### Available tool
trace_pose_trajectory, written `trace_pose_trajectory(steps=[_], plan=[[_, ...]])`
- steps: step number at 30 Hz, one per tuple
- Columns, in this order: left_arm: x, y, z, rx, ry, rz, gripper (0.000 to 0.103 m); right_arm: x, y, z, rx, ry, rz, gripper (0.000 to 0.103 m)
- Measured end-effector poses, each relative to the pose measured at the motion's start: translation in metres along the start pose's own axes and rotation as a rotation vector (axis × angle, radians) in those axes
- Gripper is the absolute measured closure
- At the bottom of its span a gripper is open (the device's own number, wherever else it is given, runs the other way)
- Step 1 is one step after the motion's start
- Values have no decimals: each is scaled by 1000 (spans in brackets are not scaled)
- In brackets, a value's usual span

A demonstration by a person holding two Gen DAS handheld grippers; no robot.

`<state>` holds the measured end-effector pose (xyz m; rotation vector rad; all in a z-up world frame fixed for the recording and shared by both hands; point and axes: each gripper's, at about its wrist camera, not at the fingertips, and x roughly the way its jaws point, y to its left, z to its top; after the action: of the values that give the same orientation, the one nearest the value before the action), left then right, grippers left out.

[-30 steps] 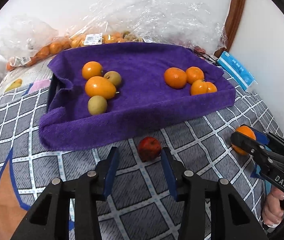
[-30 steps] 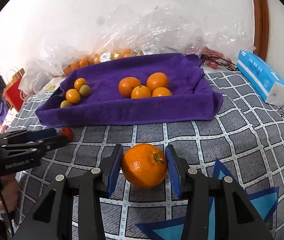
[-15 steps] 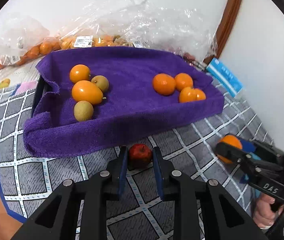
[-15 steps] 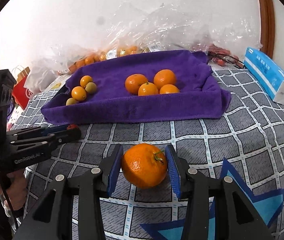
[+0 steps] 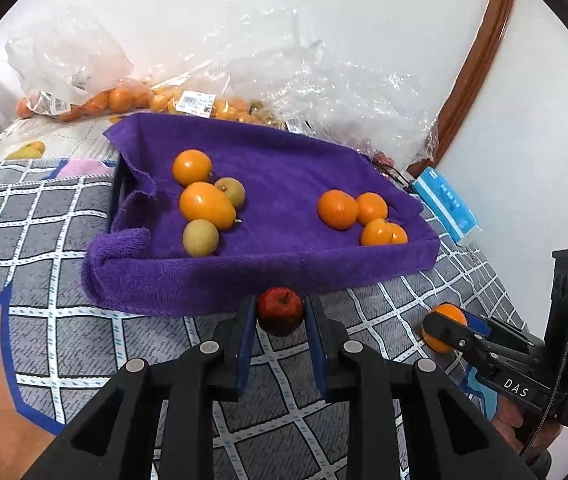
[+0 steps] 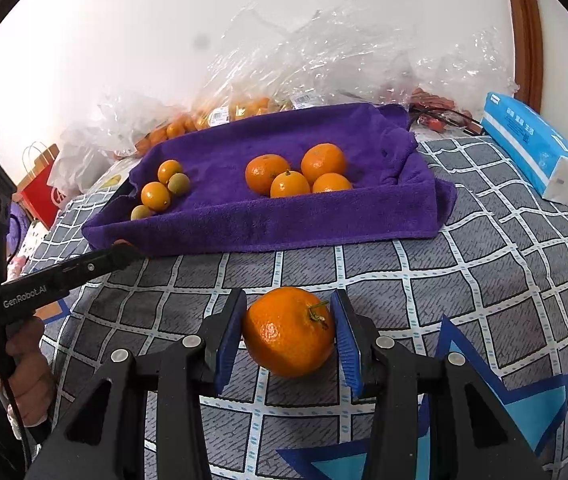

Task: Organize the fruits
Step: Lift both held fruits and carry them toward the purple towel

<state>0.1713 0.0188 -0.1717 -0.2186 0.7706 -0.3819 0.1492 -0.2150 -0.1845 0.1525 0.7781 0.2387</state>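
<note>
Towel-lined tray filled with oranges right, small fruits left, apple clamped by left tongs, orange gripped by right tongs.

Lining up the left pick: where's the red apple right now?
Left wrist view: the red apple sits between the left gripper pads, on the checked cloth at the purple towel's near edge.
</note>
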Motion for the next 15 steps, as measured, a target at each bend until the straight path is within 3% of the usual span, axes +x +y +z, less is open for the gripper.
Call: trace_pose_trajectory(steps=[15], plan=[[-23,3,4,-6,-130,87,80,-5,-6,-1,35,-28,-3,60]])
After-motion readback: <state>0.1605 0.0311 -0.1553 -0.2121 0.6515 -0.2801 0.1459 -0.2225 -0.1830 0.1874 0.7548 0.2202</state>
